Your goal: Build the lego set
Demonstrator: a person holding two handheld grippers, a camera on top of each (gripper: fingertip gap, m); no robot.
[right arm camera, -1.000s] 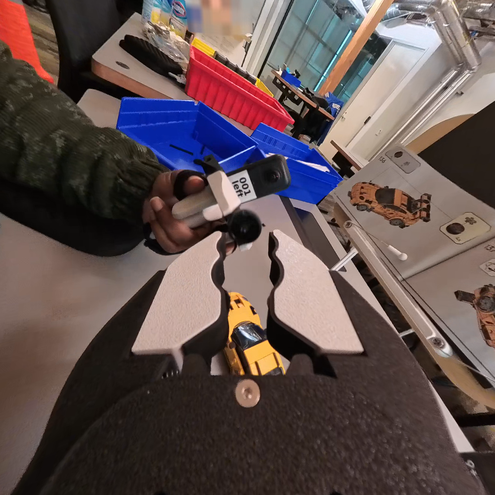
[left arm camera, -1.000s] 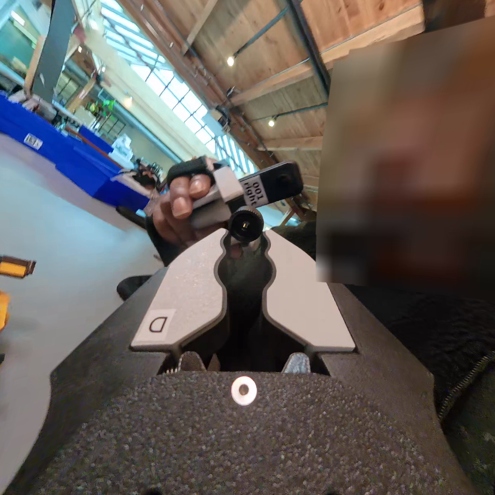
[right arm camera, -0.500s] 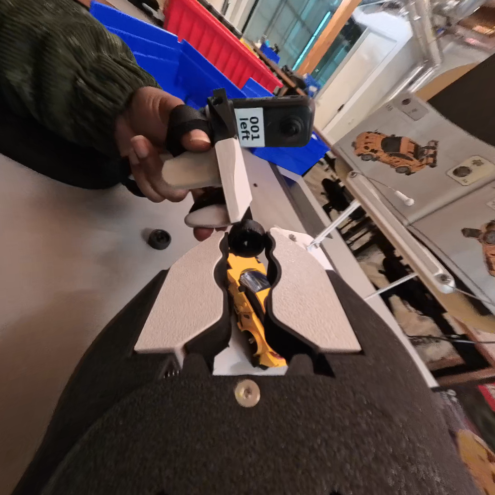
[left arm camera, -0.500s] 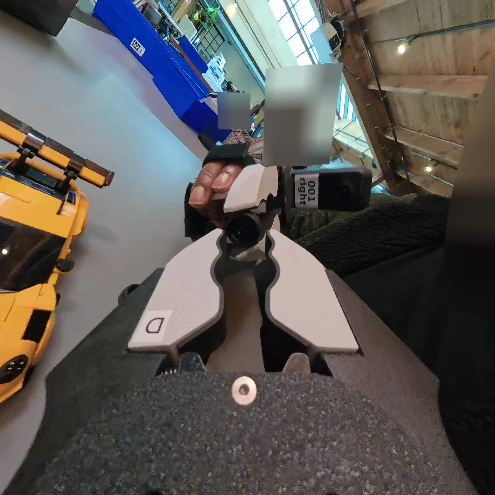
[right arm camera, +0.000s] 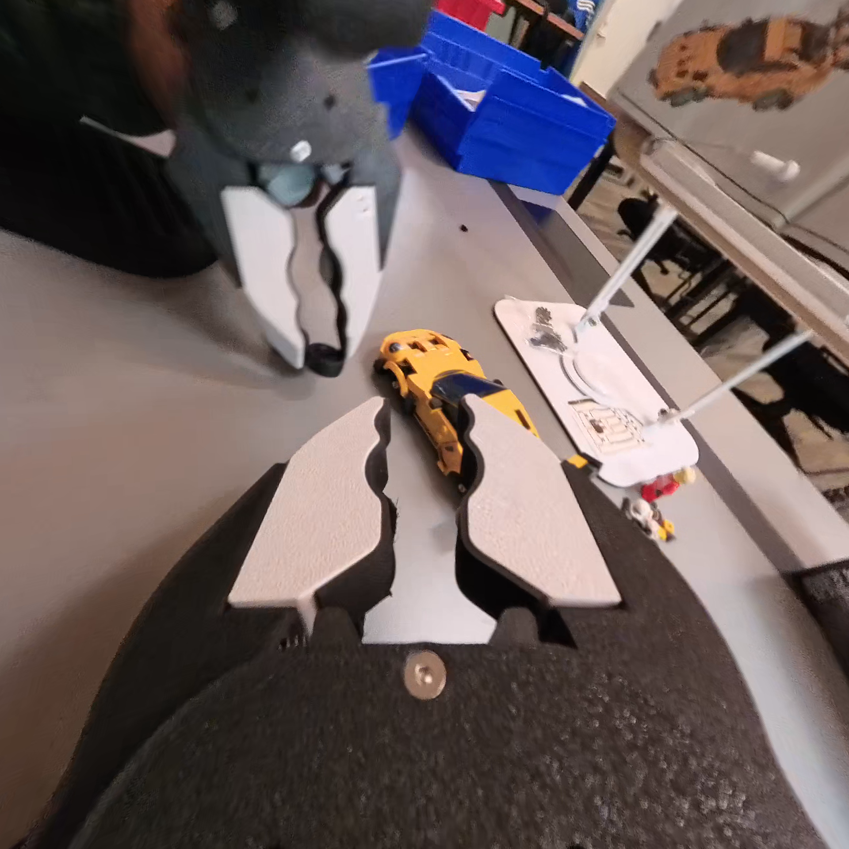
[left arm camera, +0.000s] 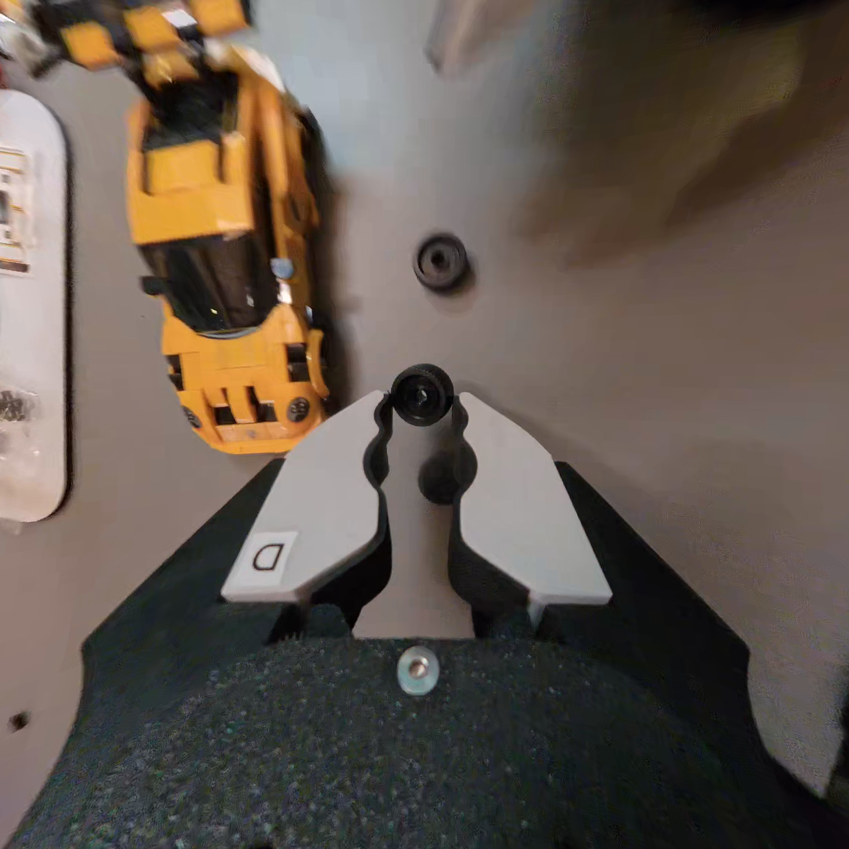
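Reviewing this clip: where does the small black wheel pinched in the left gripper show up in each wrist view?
Left wrist view: the black wheel sits just above centre, pinched between the left gripper fingertips, right of the yellow car.
Right wrist view: the wheel shows upper left of centre, left of the car.
Shared landmark: the yellow car.

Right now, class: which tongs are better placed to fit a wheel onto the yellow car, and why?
Left. The left tongs already grip a black wheel beside the yellow car; the right tongs are empty.
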